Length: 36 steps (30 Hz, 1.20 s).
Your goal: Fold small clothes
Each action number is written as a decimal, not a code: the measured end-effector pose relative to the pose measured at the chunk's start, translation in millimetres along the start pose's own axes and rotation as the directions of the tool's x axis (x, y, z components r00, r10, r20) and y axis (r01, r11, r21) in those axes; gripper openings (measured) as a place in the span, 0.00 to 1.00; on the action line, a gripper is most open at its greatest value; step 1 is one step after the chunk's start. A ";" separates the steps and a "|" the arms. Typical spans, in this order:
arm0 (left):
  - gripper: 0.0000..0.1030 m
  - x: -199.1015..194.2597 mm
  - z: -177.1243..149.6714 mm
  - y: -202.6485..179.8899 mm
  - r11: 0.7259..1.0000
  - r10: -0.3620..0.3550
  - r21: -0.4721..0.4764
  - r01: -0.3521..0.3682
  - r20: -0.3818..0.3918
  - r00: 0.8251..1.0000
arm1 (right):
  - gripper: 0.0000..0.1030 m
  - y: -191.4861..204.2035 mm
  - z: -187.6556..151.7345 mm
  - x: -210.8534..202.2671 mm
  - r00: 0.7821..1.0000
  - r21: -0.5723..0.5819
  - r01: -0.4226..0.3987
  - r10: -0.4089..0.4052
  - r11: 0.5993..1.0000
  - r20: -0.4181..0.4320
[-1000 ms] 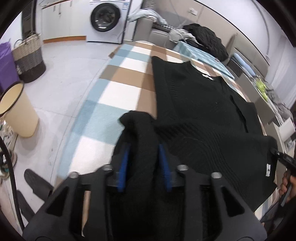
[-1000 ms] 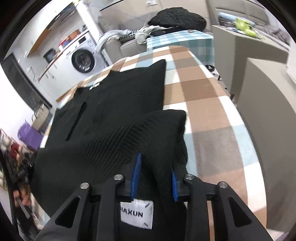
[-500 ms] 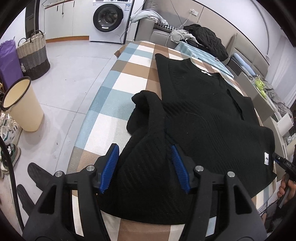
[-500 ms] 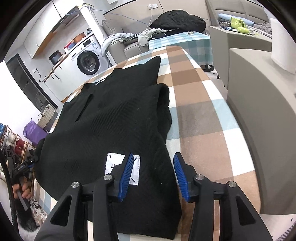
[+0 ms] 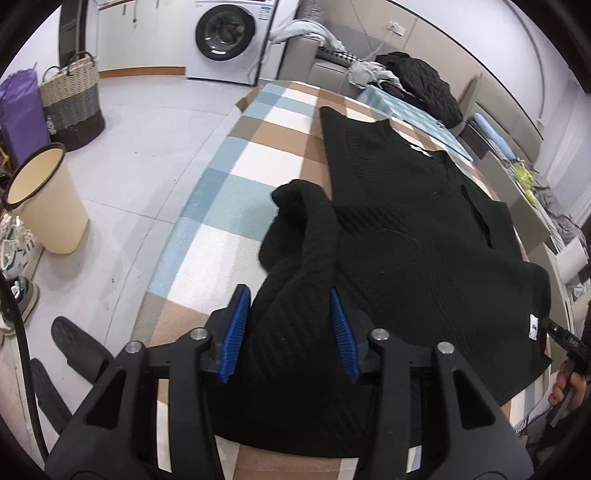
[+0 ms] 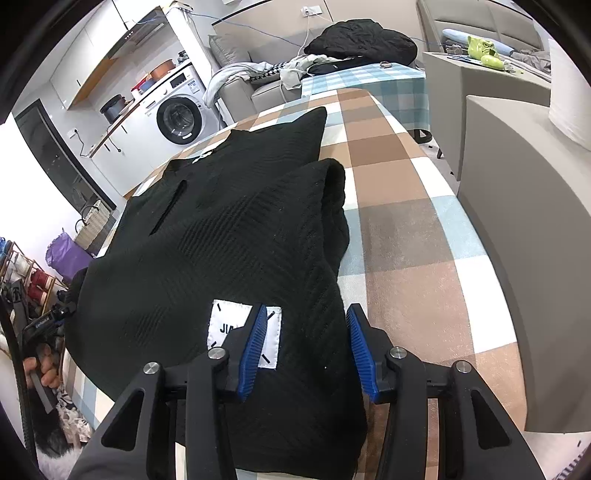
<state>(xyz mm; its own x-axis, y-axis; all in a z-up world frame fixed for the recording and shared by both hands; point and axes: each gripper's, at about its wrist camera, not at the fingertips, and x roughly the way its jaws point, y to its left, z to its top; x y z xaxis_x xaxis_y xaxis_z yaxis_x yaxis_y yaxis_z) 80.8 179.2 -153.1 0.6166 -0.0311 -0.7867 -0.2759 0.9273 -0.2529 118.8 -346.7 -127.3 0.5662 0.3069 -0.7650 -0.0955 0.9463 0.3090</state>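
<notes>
Two tools sit low over a black sweater (image 5: 417,236) spread on a checked tabletop (image 5: 258,162). The sweater covers most of the near half of the tabletop, its bottom part folded up over the body, its near edge reaching the tabletop's near edge.

Seen from the left wrist, the left tool (image 5: 291,328) straddles the sweater's left side near the near-left corner of the tabletop. Black knit fills the gap between its blue pads (image 5: 236,332), and its jaws are closing at a middling width; the cloth lies slack between them rather than pinched. Just ahead of it, a bunched sleeve (image 5: 299,206) rises in a hump beside the tabletop's left edge.

Seen from the right wrist, the right tool (image 6: 306,350) stands over the sweater's right side, near the tabletop's near-right part. Its jaws are partly apart with knit between them, and the pads (image 6: 360,354) do not squeeze it. A white label (image 6: 229,325) on the sweater lies just beside and partly behind the left pad. Ahead, the other folded sleeve (image 6: 332,192) forms a rounded ridge along the sweater's right side, with bare checked cloth to its right.

A hand (image 5: 567,384) shows at the right rim of the left wrist view.

Beyond the far edge stand a washer (image 5: 225,33) and a basket (image 5: 70,99).
</notes>
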 end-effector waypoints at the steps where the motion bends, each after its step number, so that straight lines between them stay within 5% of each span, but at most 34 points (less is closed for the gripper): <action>1: 0.33 -0.1 0.8 -1.6 1.000 -0.002 0.005 0.002 0.004 1.000 | 0.45 0.7 -0.1 0.1 1.000 -0.005 -0.003 0.003 1.000 0.007; 3: 0.19 1.0 3.3 -3.8 1.000 -0.012 0.008 0.012 0.008 1.000 | 0.39 2.3 0.4 0.0 1.000 -0.015 0.001 -0.001 1.000 0.020; 5: 0.07 -0.7 5.5 -6.8 0.999 -0.035 0.009 0.034 0.014 0.999 | 0.13 5.9 1.5 -1.3 0.999 -0.043 0.008 -0.007 0.999 0.038; 8: 0.05 -11.3 8.6 -14.5 0.998 -0.044 0.039 0.042 0.049 0.998 | 0.04 11.2 4.1 -14.5 0.995 -0.080 -0.024 0.032 0.996 0.094; 14: 0.05 -38.1 31.6 -21.3 0.996 -0.083 0.026 0.080 0.158 0.984 | 0.03 13.3 25.7 -50.0 0.964 -0.063 -0.080 0.093 0.995 0.249; 21: 0.05 -22.0 94.0 -36.1 0.998 -0.068 0.010 0.068 0.253 0.965 | 0.03 28.6 93.4 -31.3 0.935 -0.030 -0.028 0.037 0.999 0.353; 28: 0.06 51.7 116.9 -30.6 0.999 0.031 -0.035 -0.027 0.094 0.995 | 0.03 16.5 134.8 41.5 0.970 0.099 0.068 -0.089 0.993 0.227; 30: 0.11 59.6 112.5 -27.0 0.999 0.041 -0.037 -0.039 0.057 0.998 | 0.09 8.8 133.6 56.3 0.982 0.118 0.078 -0.097 0.990 0.165; 34: 0.41 48.4 98.2 -13.2 0.996 0.060 -0.065 -0.055 0.075 0.995 | 0.26 -2.0 117.8 46.5 0.987 0.134 0.066 -0.084 0.989 0.139; 36: 0.43 37.0 89.8 -3.4 0.994 0.059 -0.095 -0.051 0.084 0.995 | 0.30 -6.4 103.3 30.9 0.987 0.143 0.061 -0.081 0.988 0.139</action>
<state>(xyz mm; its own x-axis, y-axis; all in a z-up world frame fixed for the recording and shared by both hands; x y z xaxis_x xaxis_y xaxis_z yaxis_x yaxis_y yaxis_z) 170.7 208.4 -130.8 0.6592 0.0556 -0.7499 -0.3759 0.8881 -0.2646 221.5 -353.7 -94.5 0.6806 0.2122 -0.7013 0.0574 0.9387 0.3398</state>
